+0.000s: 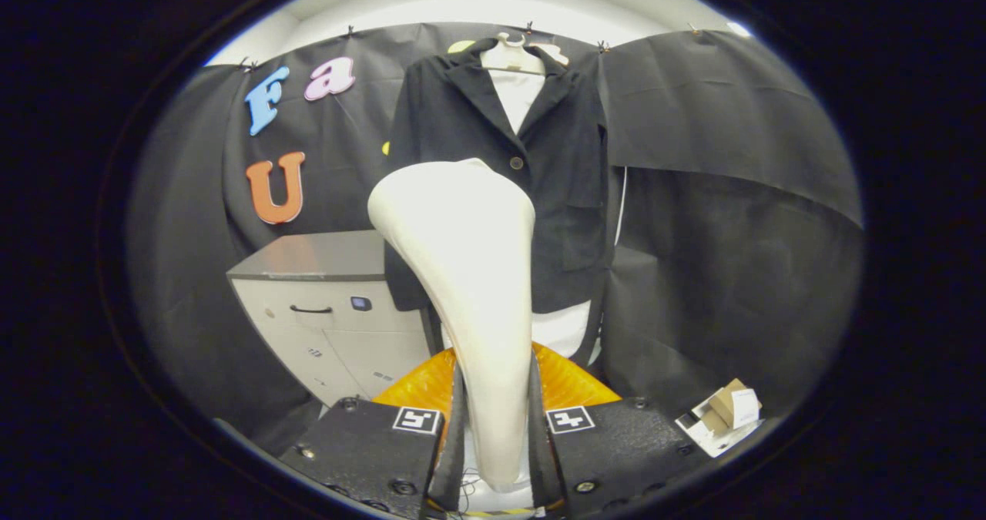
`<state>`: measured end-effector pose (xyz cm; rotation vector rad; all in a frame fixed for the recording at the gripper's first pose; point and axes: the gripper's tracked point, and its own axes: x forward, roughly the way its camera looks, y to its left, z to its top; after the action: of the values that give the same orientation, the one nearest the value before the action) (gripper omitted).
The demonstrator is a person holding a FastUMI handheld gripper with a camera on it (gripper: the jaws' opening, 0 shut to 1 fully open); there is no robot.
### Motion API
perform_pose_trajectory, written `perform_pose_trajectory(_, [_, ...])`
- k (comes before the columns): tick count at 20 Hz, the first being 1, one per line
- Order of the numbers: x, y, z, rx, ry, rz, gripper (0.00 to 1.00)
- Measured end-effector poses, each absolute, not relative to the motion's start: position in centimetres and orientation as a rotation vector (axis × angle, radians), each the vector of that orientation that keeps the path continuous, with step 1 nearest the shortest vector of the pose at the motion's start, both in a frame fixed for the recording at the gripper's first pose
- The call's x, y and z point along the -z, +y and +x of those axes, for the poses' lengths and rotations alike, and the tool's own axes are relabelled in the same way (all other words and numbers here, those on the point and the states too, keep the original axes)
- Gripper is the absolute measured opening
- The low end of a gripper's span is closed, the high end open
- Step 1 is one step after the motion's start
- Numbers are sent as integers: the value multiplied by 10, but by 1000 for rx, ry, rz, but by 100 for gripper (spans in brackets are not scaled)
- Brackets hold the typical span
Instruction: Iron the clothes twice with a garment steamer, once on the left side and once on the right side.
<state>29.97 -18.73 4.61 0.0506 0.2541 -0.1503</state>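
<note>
The gripper was closed on the smooth, cream garment steamer, apparently plastic, its rounded head before the matte dark jacket on a hanger.

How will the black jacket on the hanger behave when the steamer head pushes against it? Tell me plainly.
The black jacket hangs loose from a hanger, so it will likely swing back rather than resist. Its cloth looks soft, so it should probably dent and fold under the steamer, which the gripper holds between both fingers.
</note>
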Motion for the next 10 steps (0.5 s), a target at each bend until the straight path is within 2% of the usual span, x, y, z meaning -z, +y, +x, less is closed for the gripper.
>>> perform_pose_trajectory(10, [-50, -176, 292, 69, 239, 10, 37])
